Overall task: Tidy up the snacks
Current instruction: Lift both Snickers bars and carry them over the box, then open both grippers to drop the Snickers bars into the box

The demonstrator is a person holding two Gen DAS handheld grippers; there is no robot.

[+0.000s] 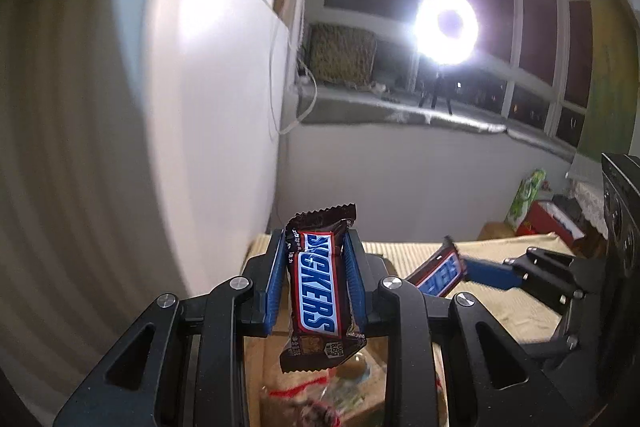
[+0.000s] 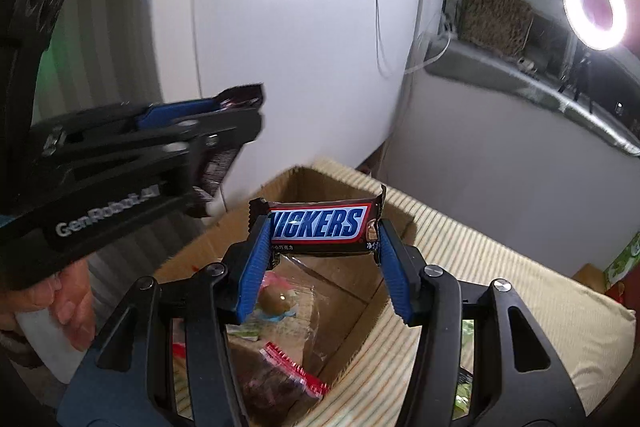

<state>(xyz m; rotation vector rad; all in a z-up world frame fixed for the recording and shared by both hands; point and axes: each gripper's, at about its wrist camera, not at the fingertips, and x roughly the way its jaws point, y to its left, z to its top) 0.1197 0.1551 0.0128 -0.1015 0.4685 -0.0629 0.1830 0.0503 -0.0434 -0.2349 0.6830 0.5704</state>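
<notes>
Black linkage arms filled the bottom of each wrist view. Between them the left claw (image 1: 316,275) was closed narrowly on a Snickers bar (image 1: 314,291) held upright, its blue pads (image 1: 274,291) pressing the long sides of the wrapper. That bar hung above the open cardboard box (image 2: 336,183). The right claw (image 2: 324,259) stood about half open and gripped a second Snickers bar (image 2: 320,225) by its two ends, the bar lying level across the fingers, also over the box mouth. Inside the box lay loose wrapped snacks (image 2: 280,375), among them a red-edged packet and what may have been a small round sweet, though blur made them hard to name. A striped cloth (image 2: 460,267) lay beside the box. Part of a hand (image 2: 72,303) showed at the left edge of the right wrist view. A ring light (image 1: 446,27) glared by the window.
</notes>
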